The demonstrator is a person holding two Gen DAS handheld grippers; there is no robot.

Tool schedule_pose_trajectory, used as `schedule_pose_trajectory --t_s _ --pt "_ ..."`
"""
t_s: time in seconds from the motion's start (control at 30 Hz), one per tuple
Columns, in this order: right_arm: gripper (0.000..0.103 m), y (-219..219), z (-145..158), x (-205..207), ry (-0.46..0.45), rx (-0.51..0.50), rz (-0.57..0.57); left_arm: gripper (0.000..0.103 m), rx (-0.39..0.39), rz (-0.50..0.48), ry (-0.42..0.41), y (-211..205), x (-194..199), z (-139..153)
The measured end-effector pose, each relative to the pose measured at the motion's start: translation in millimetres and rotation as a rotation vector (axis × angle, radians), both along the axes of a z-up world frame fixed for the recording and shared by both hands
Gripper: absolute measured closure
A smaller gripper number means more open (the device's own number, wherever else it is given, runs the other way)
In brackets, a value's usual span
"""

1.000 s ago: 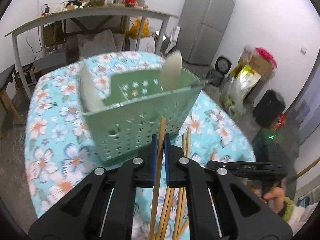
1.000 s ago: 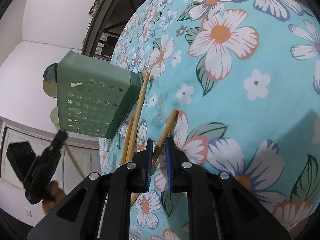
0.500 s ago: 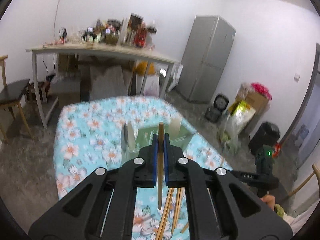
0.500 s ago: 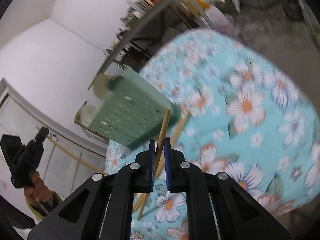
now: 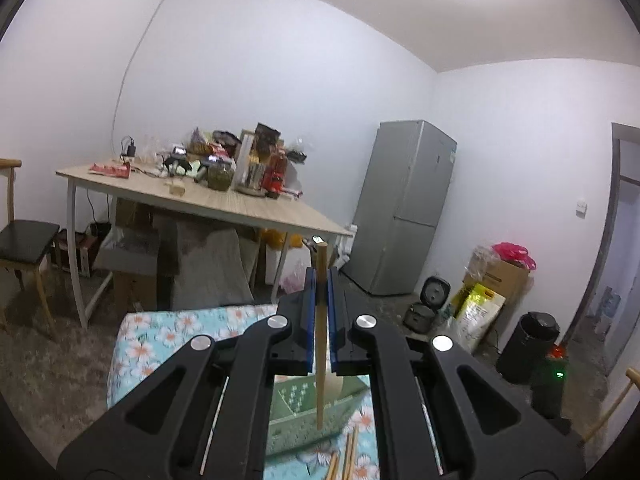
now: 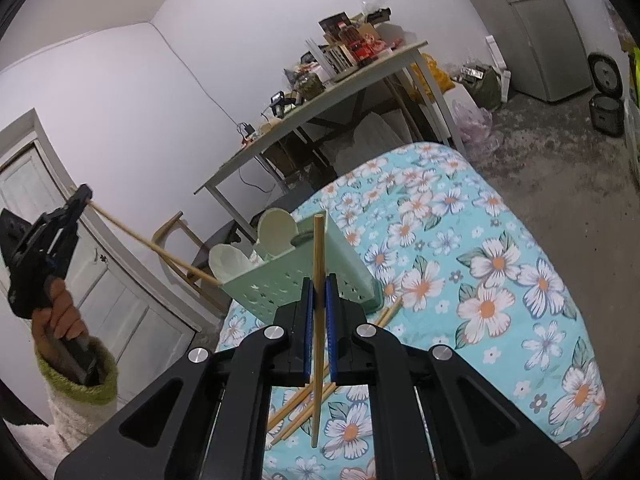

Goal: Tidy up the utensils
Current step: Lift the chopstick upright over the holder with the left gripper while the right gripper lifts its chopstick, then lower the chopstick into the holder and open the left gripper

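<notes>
Left gripper point(image 5: 320, 292) is clamped on one chopstick point(image 5: 320, 332), blue pads pressed tight to it. The stick stands upright between the pads, top end poking above the fingertips, bottom end hanging free over the green caddy point(image 5: 308, 408). In the right wrist view the same gripper shows at far left, held up in a hand point(image 6: 60, 316) with a fuzzy green-cuffed sleeve point(image 6: 76, 392), its stick slanting down toward the caddy's corner.

Right gripper point(image 6: 318, 300) is clamped on a second stick point(image 6: 318, 320), also upright, pads closed on its middle. Its top end sits in front of the caddy rim, its lower end hangs above the loose sticks point(image 6: 304, 400).

Caddy stands on the floral cloth point(image 6: 500, 280), two pale spoons point(image 6: 276, 232) upright in it. Several loose sticks lie on the cloth just in front of the caddy, some touching its base.

Behind: cluttered table point(image 5: 224, 200), grey fridge point(image 5: 408, 208), black bin point(image 5: 528, 348), chair point(image 5: 24, 240).
</notes>
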State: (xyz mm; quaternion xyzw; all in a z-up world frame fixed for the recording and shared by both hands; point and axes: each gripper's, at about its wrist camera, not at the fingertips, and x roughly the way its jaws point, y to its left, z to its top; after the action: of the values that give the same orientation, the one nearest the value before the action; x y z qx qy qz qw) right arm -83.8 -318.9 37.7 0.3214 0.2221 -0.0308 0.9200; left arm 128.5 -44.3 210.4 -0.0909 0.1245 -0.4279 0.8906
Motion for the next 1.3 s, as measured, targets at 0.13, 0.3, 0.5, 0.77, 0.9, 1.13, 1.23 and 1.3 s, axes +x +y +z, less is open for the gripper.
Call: schedule_pose_trajectory --t_s 0.13,0.3,0.5,0.77,0.9,1.13,1.23,1.3 --pt "0.097 -1 14 -4 -0.023 -0.023 -0.006 0.098 0.015 0.025 -0.027 -13 5 -4" --pt "0.097 -3 30 -7 -0.050 -0.053 -0.014 0.098 -0.007 0.024 0.007 -22 19 -13" --pt "0.097 -1 46 -10 -0.070 -0.085 -0.018 0.098 -0.037 0.045 0.000 -36 38 -23" --pt "0.097 -8 48 -10 -0.078 -0.066 -0.016 0.098 0.061 0.048 0.057 -73 70 -70" --pt "0.097 -8 59 -11 -0.099 -0.088 -0.021 0.098 0.114 0.022 0.128 -84 82 -97" --pt "0.097 -4 92 -4 -0.178 -0.148 -0.022 0.079 0.116 0.001 0.145 -69 77 -105" --pt "0.097 -1 109 0 -0.221 -0.181 -0.026 0.073 0.102 0.005 0.137 -55 70 -102" --pt "0.097 1 123 6 -0.256 -0.200 -0.024 0.073 0.092 0.011 0.137 -45 65 -100"
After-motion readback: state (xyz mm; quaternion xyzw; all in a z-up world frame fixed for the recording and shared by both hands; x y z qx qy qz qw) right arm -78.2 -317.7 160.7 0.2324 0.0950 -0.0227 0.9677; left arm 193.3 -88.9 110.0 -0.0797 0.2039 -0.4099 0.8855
